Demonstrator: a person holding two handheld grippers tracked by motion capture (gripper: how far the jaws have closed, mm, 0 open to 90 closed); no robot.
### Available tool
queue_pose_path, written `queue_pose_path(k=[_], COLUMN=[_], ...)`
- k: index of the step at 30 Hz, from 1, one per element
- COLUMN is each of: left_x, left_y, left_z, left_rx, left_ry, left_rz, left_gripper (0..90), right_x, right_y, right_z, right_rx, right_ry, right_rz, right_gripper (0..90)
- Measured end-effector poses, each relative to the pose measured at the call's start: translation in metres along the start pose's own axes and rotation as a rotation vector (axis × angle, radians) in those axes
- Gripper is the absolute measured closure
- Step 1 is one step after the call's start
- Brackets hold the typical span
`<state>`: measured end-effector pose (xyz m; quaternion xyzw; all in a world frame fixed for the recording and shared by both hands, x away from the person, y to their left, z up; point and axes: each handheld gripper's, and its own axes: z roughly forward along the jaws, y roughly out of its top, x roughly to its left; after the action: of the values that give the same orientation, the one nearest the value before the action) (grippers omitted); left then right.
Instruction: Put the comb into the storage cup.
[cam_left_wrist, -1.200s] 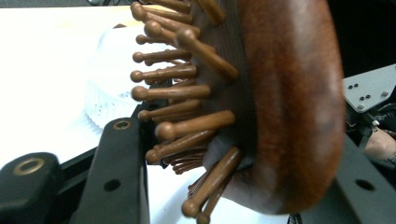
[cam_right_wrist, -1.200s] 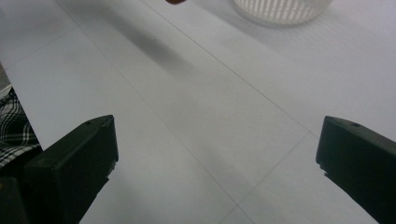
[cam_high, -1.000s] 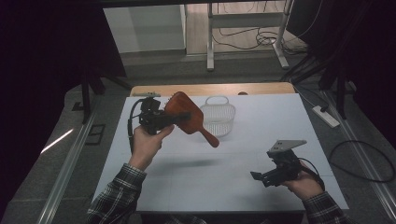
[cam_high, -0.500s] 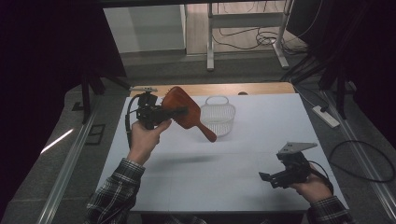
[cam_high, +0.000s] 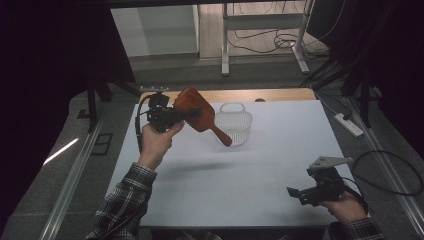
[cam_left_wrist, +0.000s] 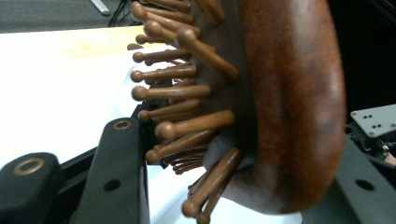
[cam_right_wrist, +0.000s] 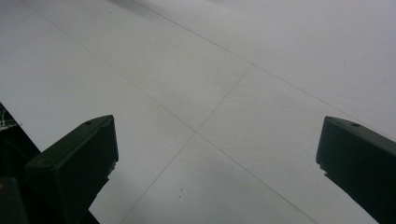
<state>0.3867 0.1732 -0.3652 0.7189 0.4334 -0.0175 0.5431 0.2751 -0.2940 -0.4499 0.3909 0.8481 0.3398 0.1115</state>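
Over the white surface (cam_high: 225, 175), the left hand-held gripper (cam_high: 192, 114) is raised above the far left part, clamped on the head of a reddish-brown wooden paddle hairbrush (cam_high: 197, 114) whose handle slants down to the right. Just beyond the handle's tip sits a small clear wire-mesh basket with a loop handle (cam_high: 236, 122). The right hand-held gripper (cam_high: 295, 192) rests low at the near right corner, jaws spread apart, pointing left. Plaid sleeves (cam_high: 122, 200) cover the forearms.

A reddish-brown wooden hairbrush (cam_high: 200, 114) with brown round-tipped pins, a white wire basket (cam_high: 235, 122), a white table (cam_high: 260, 165) edged in pale wood, black grippers and plaid sleeves (cam_high: 122, 202).
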Motion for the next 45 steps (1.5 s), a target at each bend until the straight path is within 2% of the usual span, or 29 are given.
queue_pose_path(k=[8, 20, 28, 35, 45], left_x=[0.001, 0.009, 0.011, 0.016, 0.023], left_y=[0.009, 0.021, 0.029, 0.035, 0.036], left_z=[0.002, 0.009, 0.016, 0.022, 0.037], left_rx=[-0.01, -0.024, -0.034, -0.045, -0.043], left_ry=[0.014, 0.027, 0.041, 0.048, 0.062], left_rz=[0.007, -0.011, -0.015, -0.036, -0.05], left_gripper=[53.3, 53.3, 53.3, 53.3, 53.3], right_x=[-0.001, -0.001, -0.001, -0.003, -0.002], right_y=[-0.008, -0.013, -0.014, -0.014, -0.014], right_z=[-0.01, -0.019, -0.02, -0.021, -0.02], right_rx=[0.002, -0.004, -0.008, -0.013, -0.005], right_ry=[-0.018, -0.035, -0.039, -0.038, -0.038], right_rz=[0.038, 0.055, 0.054, 0.077, 0.065], right_gripper=[0.0, 0.0, 0.0, 0.0, 0.0])
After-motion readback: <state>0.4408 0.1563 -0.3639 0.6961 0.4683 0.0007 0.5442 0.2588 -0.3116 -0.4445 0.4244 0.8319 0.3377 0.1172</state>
